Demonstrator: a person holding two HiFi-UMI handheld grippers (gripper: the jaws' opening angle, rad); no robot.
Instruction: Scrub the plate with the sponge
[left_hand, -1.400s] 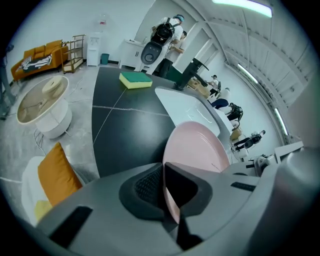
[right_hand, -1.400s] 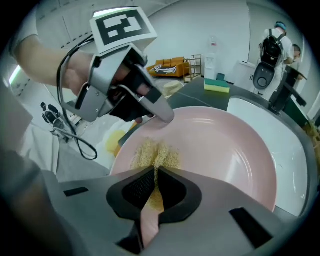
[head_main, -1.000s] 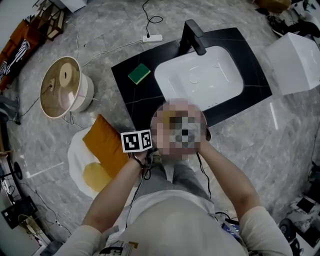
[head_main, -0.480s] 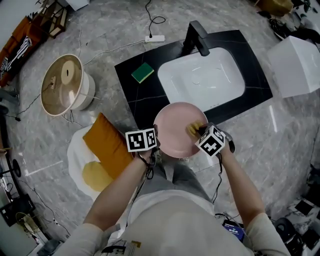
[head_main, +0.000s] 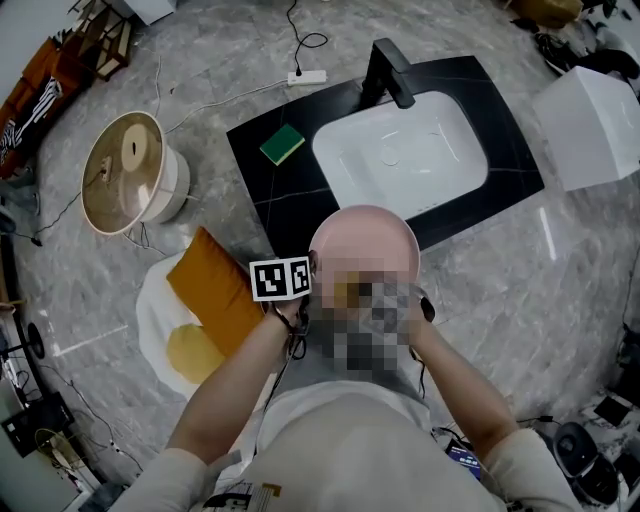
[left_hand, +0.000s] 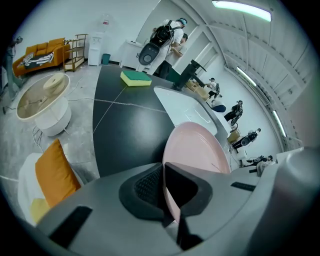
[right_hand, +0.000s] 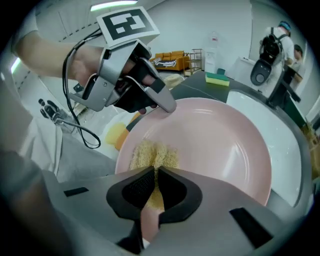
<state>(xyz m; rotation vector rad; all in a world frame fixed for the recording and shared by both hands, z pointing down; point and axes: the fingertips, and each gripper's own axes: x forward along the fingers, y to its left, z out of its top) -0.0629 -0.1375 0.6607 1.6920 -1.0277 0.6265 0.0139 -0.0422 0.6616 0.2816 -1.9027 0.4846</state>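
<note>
Two grippers are engaged, and both are closed on a load.

Left gripper (left_hand: 164, 175): its jaws are clamped on the rim of the pink plate (right_hand: 220, 145). I hold the plate up over the front edge of the black counter (head_main: 265, 190), just in front of the white sink (head_main: 400, 155).

Right gripper (right_hand: 156, 172): its jaws are pinched on the yellow sponge (right_hand: 154, 154). The sponge's free end is pressed onto the plate's inner face, near the rim closest to me.

Change noted: half a second ago the right gripper sat at the plate's right-hand side. It now sits at the near edge (a mosaic patch covers most of it in the head view). The left gripper and the plate have not shifted.

I read this as one scrubbing stroke across the near part of the plate, so the task is under way, not finished. In my judgement, the following strokes should work toward the far half while the left clamp stays firm.

A second, green sponge (head_main: 280, 146) lies unused on the counter beside the sink.
</note>
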